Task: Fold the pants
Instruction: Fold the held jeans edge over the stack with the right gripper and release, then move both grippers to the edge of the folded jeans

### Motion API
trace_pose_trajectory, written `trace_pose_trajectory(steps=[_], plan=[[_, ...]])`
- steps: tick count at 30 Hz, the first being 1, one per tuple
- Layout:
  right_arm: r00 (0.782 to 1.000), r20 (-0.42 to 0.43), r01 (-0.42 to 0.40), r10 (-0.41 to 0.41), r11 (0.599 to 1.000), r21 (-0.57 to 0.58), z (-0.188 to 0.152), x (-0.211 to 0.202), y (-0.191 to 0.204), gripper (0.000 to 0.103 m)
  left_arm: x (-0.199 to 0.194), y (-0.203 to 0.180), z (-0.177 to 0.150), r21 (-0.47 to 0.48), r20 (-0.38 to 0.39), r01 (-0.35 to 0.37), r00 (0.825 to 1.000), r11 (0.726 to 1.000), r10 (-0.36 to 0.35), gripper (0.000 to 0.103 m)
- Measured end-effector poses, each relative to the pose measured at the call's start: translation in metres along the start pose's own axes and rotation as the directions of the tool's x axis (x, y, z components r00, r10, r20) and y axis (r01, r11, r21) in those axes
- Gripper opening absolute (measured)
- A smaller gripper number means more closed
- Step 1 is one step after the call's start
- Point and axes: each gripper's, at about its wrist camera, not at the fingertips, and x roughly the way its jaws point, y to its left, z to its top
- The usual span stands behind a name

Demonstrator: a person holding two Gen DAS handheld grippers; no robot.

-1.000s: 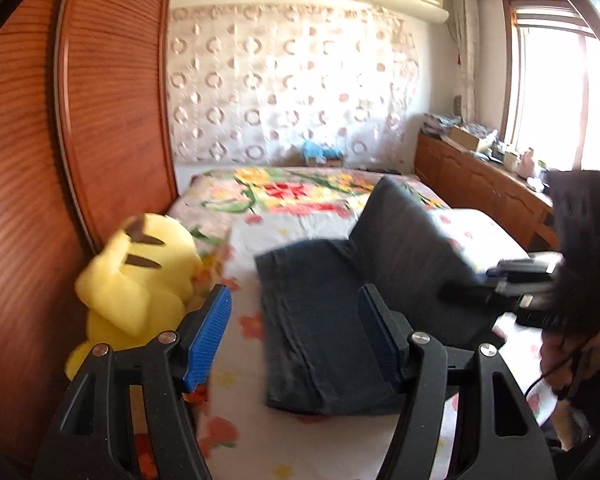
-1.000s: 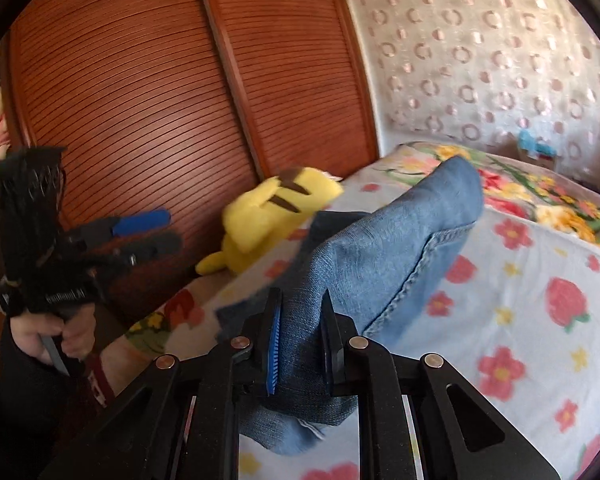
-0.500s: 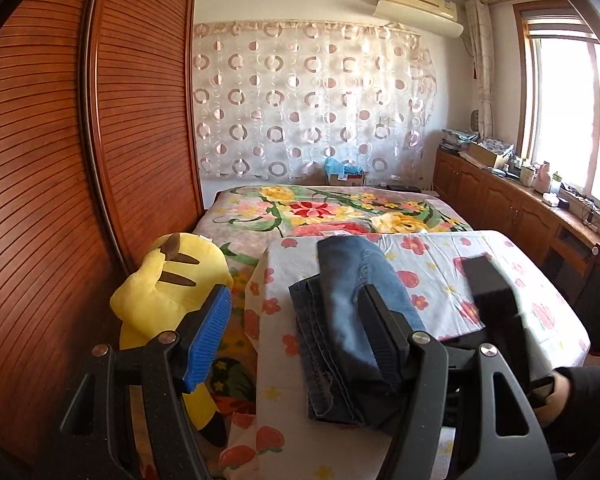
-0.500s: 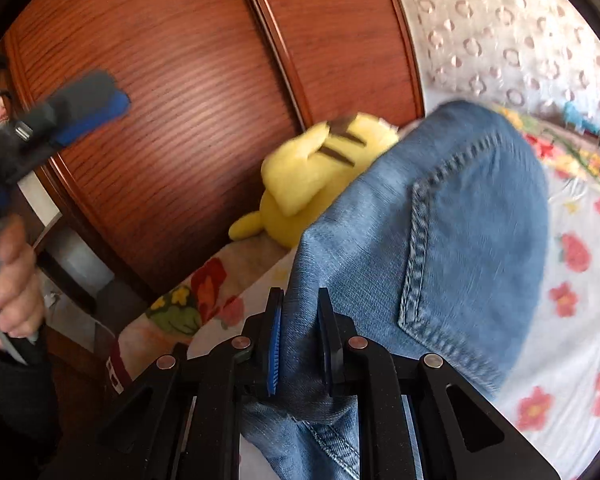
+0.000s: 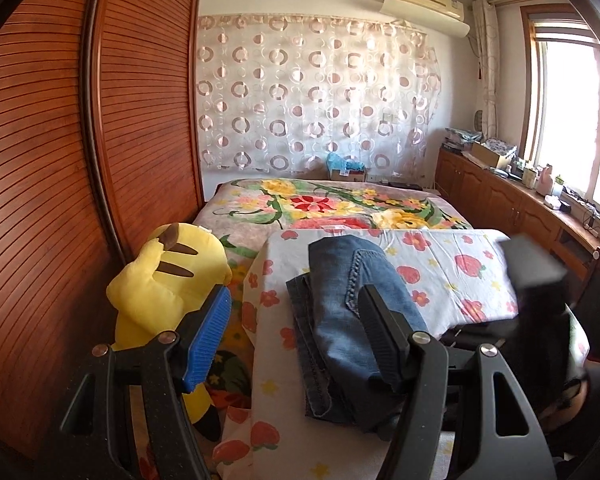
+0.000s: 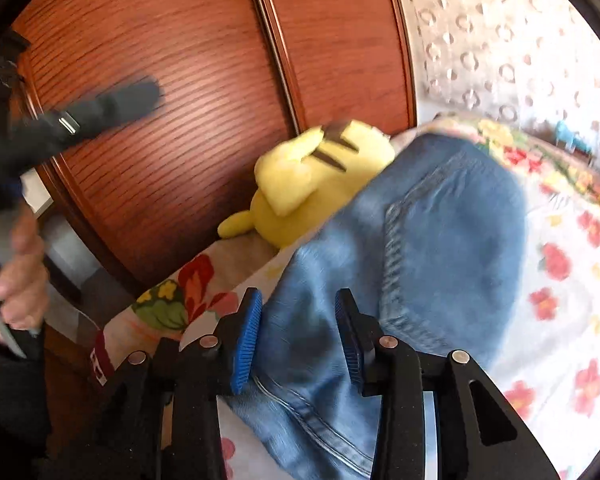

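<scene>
— Where are the jeans (image 5: 352,320) found relative to the tongs?
— They are laid folded on the flowered sheet (image 5: 452,268), at 12 o'clock from the left tongs (image 5: 296,336) and partly hidden behind their right finger. The left tongs are spread wide and nothing is gripped. In the right wrist view, the denim (image 6: 400,248) is seen between and beyond the fingers of the right tongs (image 6: 296,336), which are parted around the near edge; whether the cloth is touched by the pads cannot be told.

— What edges and open room are seen?
— The left edge of the sheet is found just at 9 o'clock of the jeans; bare sheet is left at 3 o'clock. The right tongs (image 5: 536,280) are seen blurred at 3 o'clock in the left view.

— And what is placed around?
— A yellow plush toy (image 5: 168,280) is set at 9 o'clock, against the wooden wardrobe doors (image 5: 60,200). A flowered blanket (image 5: 332,204) is spread at 12 o'clock, a curtain (image 5: 316,100) is hung behind it, and a window (image 5: 572,112) is seen at 2 o'clock.
</scene>
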Motion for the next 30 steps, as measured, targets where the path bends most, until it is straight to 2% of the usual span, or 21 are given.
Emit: trace_pose_trajectory(steps=[7, 15, 20, 22, 25, 30], plan=[[0.99, 0.08, 0.115, -0.116, 0.993, 0.016, 0.003, -0.044, -0.021, 0.043, 0.012, -0.02, 0.002, 0.051, -0.024, 0.037, 0.999, 0.998, -0.036, 0.067], [0.973, 0.092, 0.206, -0.212, 0.976, 0.07, -0.005, -0.058, -0.041, 0.043, 0.036, -0.037, 0.003, 0.132, -0.092, 0.095, 0.992, 0.987, -0.083, 0.067], [0.967, 0.087, 0.232, -0.238, 0.97, 0.078, -0.002, -0.056, -0.045, 0.044, 0.049, -0.038, -0.005, 0.155, -0.134, 0.113, 0.987, 0.981, -0.092, 0.067], [0.967, 0.083, 0.236, -0.242, 0.969, 0.079, 0.001, -0.05, -0.046, 0.056, 0.055, -0.038, -0.011, 0.166, -0.152, 0.116, 0.984, 0.979, -0.091, 0.067], [0.965, 0.084, 0.244, -0.249, 0.967, 0.07, 0.004, -0.048, -0.046, 0.057, 0.062, -0.036, -0.018, 0.19, -0.174, 0.129, 0.98, 0.973, -0.096, 0.067], [0.965, 0.08, 0.246, -0.251, 0.967, 0.069, 0.005, -0.044, -0.052, 0.057, 0.072, -0.029, -0.022, 0.147, -0.207, 0.17, 0.969, 0.974, -0.138, 0.067]])
